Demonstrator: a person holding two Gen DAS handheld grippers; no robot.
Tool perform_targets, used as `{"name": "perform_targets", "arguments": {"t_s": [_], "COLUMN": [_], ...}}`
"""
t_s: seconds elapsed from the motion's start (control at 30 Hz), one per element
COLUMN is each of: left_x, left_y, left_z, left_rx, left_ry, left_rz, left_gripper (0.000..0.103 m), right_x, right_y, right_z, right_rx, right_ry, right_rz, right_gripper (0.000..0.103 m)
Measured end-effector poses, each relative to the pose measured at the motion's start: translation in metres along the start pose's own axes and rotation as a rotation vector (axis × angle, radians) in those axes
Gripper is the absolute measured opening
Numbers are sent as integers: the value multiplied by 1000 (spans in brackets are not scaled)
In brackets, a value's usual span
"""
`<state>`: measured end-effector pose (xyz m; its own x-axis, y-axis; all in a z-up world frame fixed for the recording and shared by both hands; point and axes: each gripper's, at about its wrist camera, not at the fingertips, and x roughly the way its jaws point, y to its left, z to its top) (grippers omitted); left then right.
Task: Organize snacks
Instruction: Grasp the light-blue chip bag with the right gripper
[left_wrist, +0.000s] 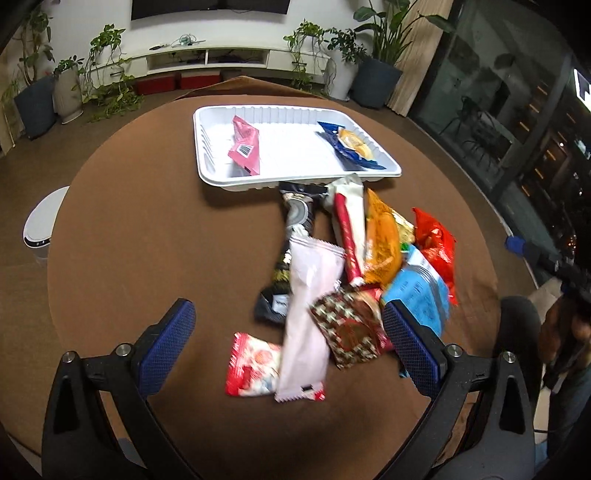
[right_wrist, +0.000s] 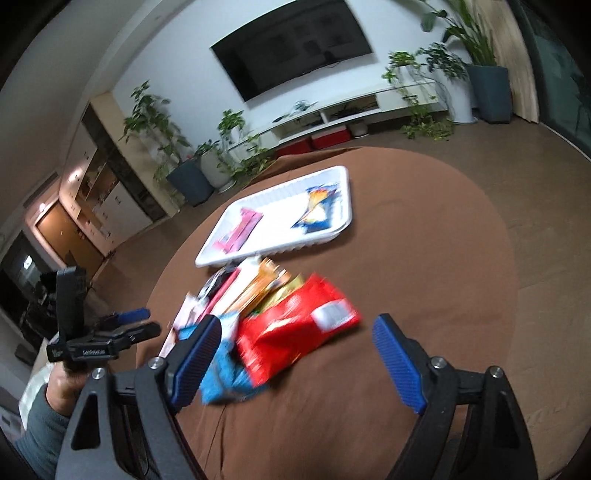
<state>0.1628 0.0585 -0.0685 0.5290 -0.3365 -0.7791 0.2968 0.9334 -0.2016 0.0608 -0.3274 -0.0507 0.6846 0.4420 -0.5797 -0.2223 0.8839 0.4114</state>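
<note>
Both pairs of blue-padded fingers stand spread wide with nothing gripped: the left gripper (left_wrist: 290, 334) hangs over the near end of the snack pile, the right gripper (right_wrist: 297, 354) over its other side.

On the round brown table (left_wrist: 147, 240) lies a loose heap of packets, overlapping one another. A long pale pink packet (left_wrist: 308, 321) runs across a black packet (left_wrist: 291, 236); beside them lie a white-and-red stick packet (left_wrist: 347, 229), an orange packet (left_wrist: 382, 240), a red bag (left_wrist: 436, 247), a light blue packet (left_wrist: 421, 291), a brown patterned packet (left_wrist: 349, 332) and a small red-and-white packet (left_wrist: 251, 365). Beyond the heap sits a white tray (left_wrist: 295, 110) holding a pink packet (left_wrist: 243, 146) at one end and a dark blue packet (left_wrist: 351, 146) at the other, with bare floor between them.

In the left wrist view, the pale pink, patterned and red-and-white packets lie between the spread fingers; the right-side pad (left_wrist: 413, 350) overlaps the blue packet's edge. In the right wrist view, which is blurred, the red bag (right_wrist: 295, 332) lies between the fingers, nearer the left-side pad (right_wrist: 195, 358).

The tray's near rim touches the heap's far end. Open tabletop lies left of the pile in the left wrist view, and right of it in the right wrist view. The left gripper and the hand (right_wrist: 66, 384) holding it show at the right wrist view's left edge.
</note>
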Motion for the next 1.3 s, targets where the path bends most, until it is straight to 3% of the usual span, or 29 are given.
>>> {"name": "perform_targets", "arguments": {"t_s": [0.1, 0.37, 0.87, 1.03, 1.3], "left_x": [-1, -5, -10, -12, -6], "left_y": [-6, -18, -11, -9, -14], "left_z": [-6, -32, -38, -38, -37], "left_rx": [-19, -40, -106, -110, -112], "left_ry": [-13, -19, -73, -87, -79], "left_rz": [-3, -19, -61, -69, -81], "left_gripper": [103, 103, 101, 101, 101], "right_x": [9, 40, 76, 98, 107], "right_y": [30, 84, 97, 101, 95], "right_z": [-19, -43, -42, -44, -47], "right_rx": [-53, -247, -331, -362, -376], "right_ry": [24, 79, 131, 175, 197], "right_rz": [40, -2, -60, -88, -93], "right_gripper": [86, 84, 84, 74, 67]}}
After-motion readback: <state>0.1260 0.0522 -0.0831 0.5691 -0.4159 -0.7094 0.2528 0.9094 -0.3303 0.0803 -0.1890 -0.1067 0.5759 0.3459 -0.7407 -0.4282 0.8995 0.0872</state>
